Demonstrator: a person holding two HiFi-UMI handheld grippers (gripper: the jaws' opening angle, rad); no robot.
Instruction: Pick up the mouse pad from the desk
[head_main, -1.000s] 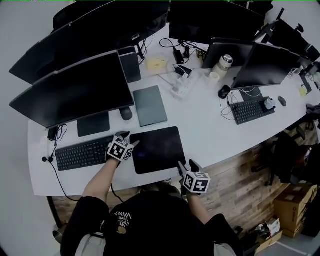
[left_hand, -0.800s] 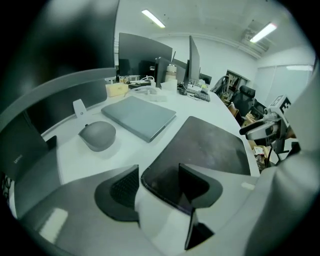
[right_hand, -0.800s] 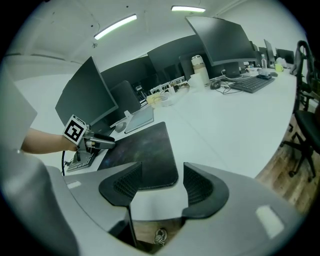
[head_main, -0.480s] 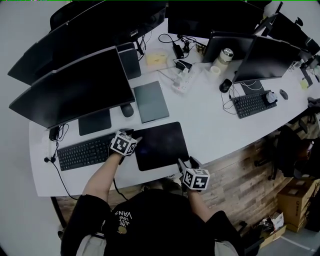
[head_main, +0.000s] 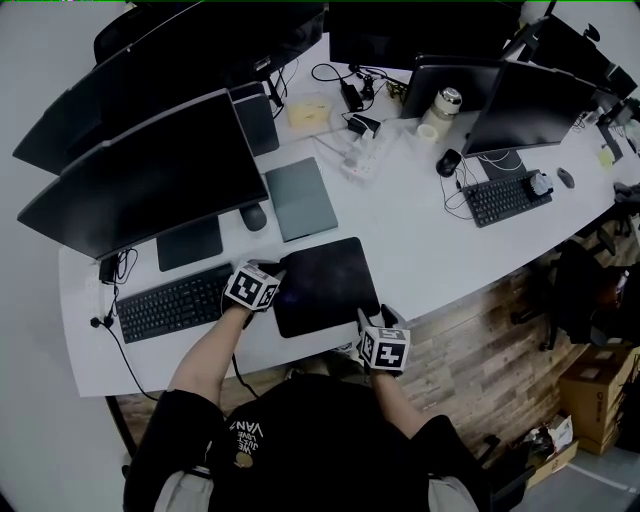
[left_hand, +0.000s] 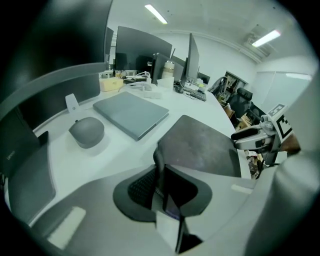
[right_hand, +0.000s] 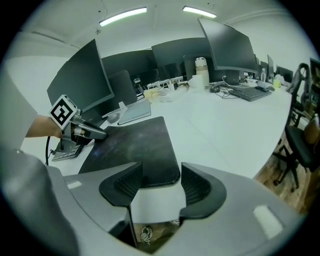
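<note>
Your left gripper (head_main: 273, 281) has just closed. A second ago its jaws stood wide open at the left edge of the mouse pad (head_main: 325, 285). In the left gripper view they are now nearly together, with that edge pinched between the pads and curled up off the desk (head_main: 425, 250). So you have the first grip of the pick-up.

The rest of the mouse pad (left_hand: 202, 147) still lies flat on the desk. It sits between the keyboard (head_main: 168, 305) on its left and bare desktop on its right, with the closed grey laptop (head_main: 300, 198) just beyond its far edge and the grey mouse (left_hand: 86, 131) off to the far left.

Your right gripper (head_main: 375, 318) has hardly shifted. Its jaws are still spread wide, one on each side of the pad's near right corner (right_hand: 159, 172), and its fingers (right_hand: 122, 182) press on nothing. It holds nothing yet.

The lift has barely begun: one edge is caught and the far side is not. The pad looks thin and limp, so if you raise it from the left alone it will probably sag and drag across the desk. You could close the right jaws on that corner before you lift, or peel it up slowly from the left.
</note>
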